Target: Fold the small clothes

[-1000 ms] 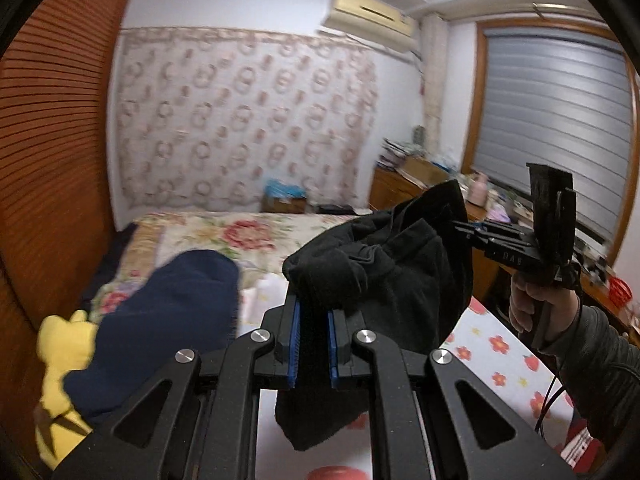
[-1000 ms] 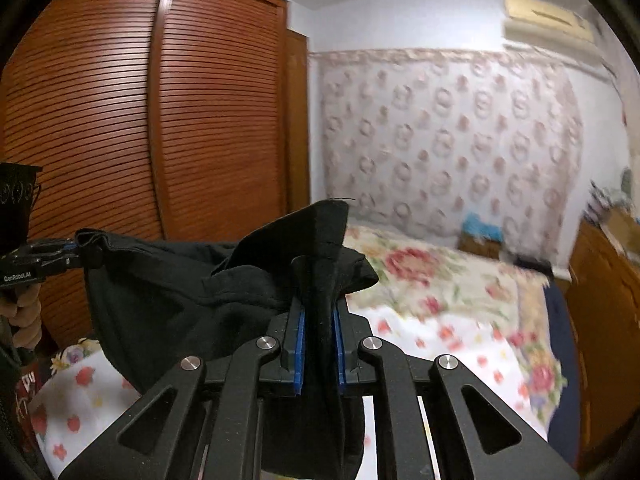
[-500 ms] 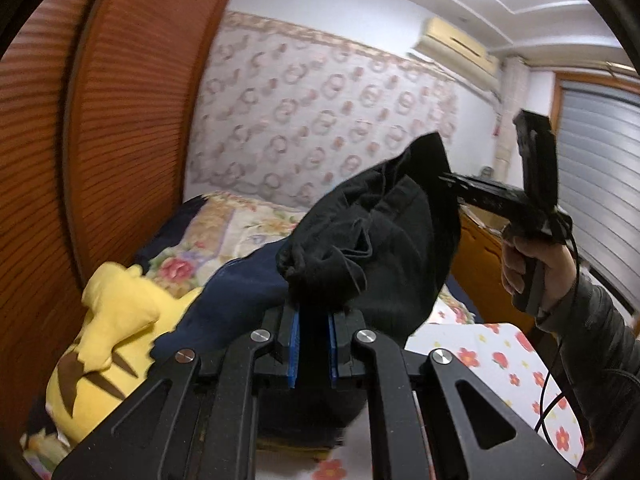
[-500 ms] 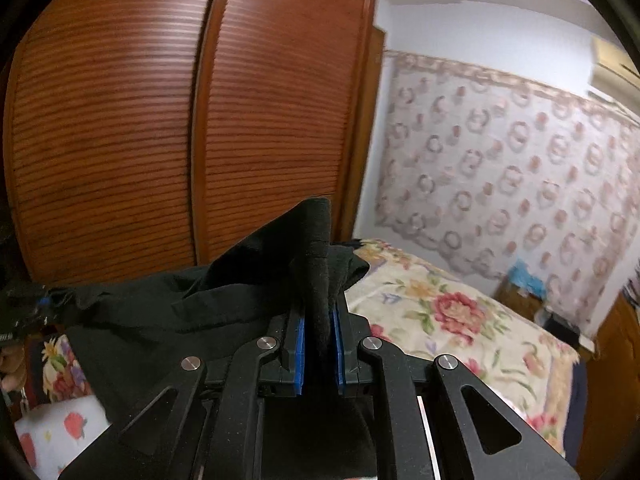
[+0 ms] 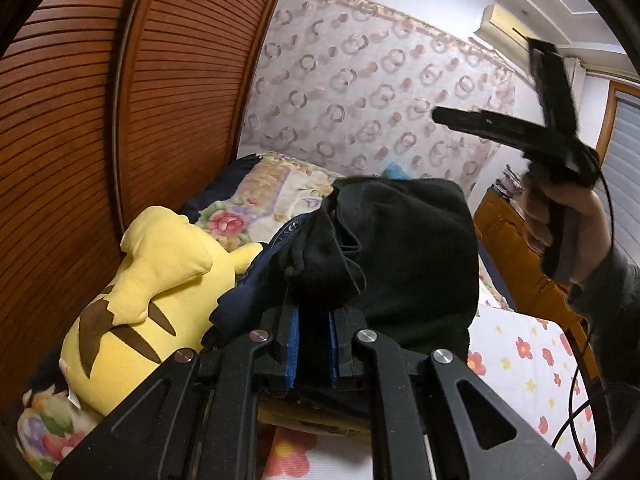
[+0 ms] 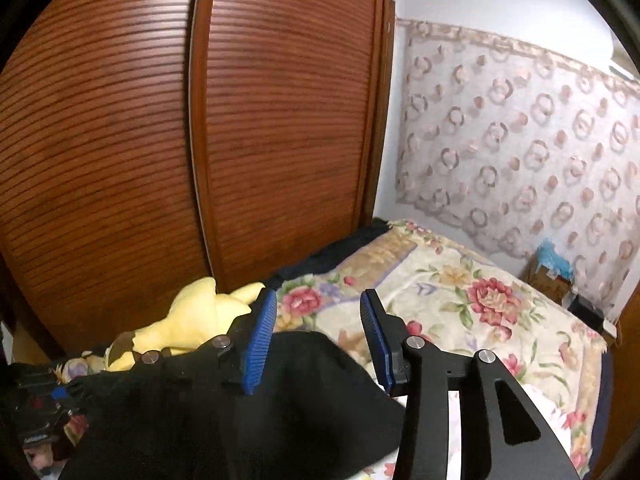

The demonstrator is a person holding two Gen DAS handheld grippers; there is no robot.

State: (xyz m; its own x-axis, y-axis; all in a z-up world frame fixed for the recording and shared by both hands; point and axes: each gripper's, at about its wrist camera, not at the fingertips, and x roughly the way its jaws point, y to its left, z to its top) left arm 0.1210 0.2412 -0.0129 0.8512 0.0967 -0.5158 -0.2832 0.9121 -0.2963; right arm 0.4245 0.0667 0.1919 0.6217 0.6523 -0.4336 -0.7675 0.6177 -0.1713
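Note:
A black garment (image 5: pixel 400 248) is bunched above my left gripper (image 5: pixel 313 308), which is shut on a fold of it. The cloth hangs over a navy pile (image 5: pixel 256 280) beside a yellow plush toy (image 5: pixel 160 272). In the right wrist view my right gripper (image 6: pixel 318 300) has its jaws opening, the blue pads (image 6: pixel 260 344) well apart. The black garment (image 6: pixel 280 400) has slumped below them, draped over the left finger's base, with neither pad pressing on it. In the left wrist view the right gripper (image 5: pixel 444 115) is blurred at upper right, held by a hand (image 5: pixel 568 216), free of cloth.
A slatted wooden wardrobe (image 6: pixel 200 120) runs close along the left. The floral bedspread (image 6: pixel 460 300) stretches to a curtained wall. A white flowered sheet (image 5: pixel 520 360) lies at lower right, a wooden desk (image 5: pixel 512 232) behind it. The yellow plush toy (image 6: pixel 192 320) lies against the wardrobe.
My right gripper has let go of the black garment and swung clear of it. The left gripper has carried the cloth down and left, over the navy pile by the plush toy.

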